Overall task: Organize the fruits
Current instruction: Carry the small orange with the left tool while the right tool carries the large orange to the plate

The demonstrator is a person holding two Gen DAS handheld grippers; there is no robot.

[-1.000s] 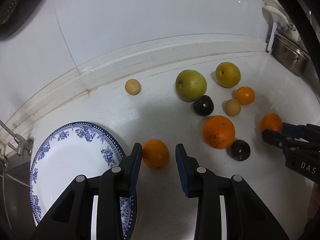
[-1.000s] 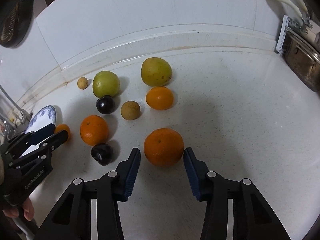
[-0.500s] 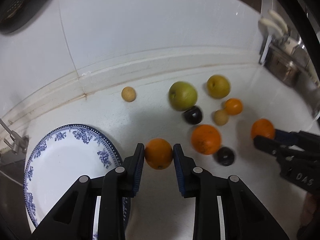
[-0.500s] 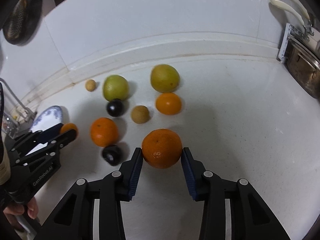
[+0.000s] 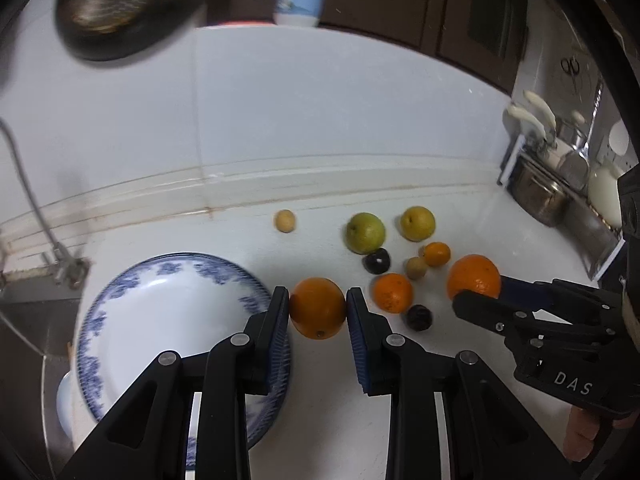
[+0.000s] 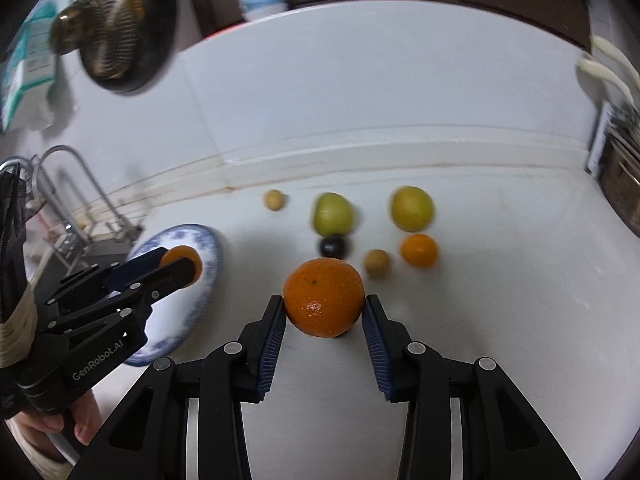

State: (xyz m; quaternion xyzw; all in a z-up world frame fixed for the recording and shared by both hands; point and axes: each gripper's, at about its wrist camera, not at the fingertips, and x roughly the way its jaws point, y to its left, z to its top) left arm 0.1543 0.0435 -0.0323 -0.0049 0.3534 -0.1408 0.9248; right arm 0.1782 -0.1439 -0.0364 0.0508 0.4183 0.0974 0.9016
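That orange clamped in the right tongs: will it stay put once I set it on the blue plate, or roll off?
The orange is round, so it will probably roll if dropped. The blue plate looks dished with a raised rim, which should likely catch it. The peel looks dimpled and held only at its sides by the right tongs, so release it low and gently.

We see a smooth white counter [image 5: 460, 360] with a faint speckle, and a glazed, glossy plate [image 5: 168, 320] patterned in blue. The oranges [image 6: 324, 298] have dimpled, slightly shiny peel, while the dark plums [image 5: 376, 261] look smooth. Both tongs [image 5: 318, 308] are matt black plastic with ribbed blue pads [image 6: 274, 346] (metal rivets at the joints). At the counter's right end stands a shiny metal pot [image 5: 538, 196].
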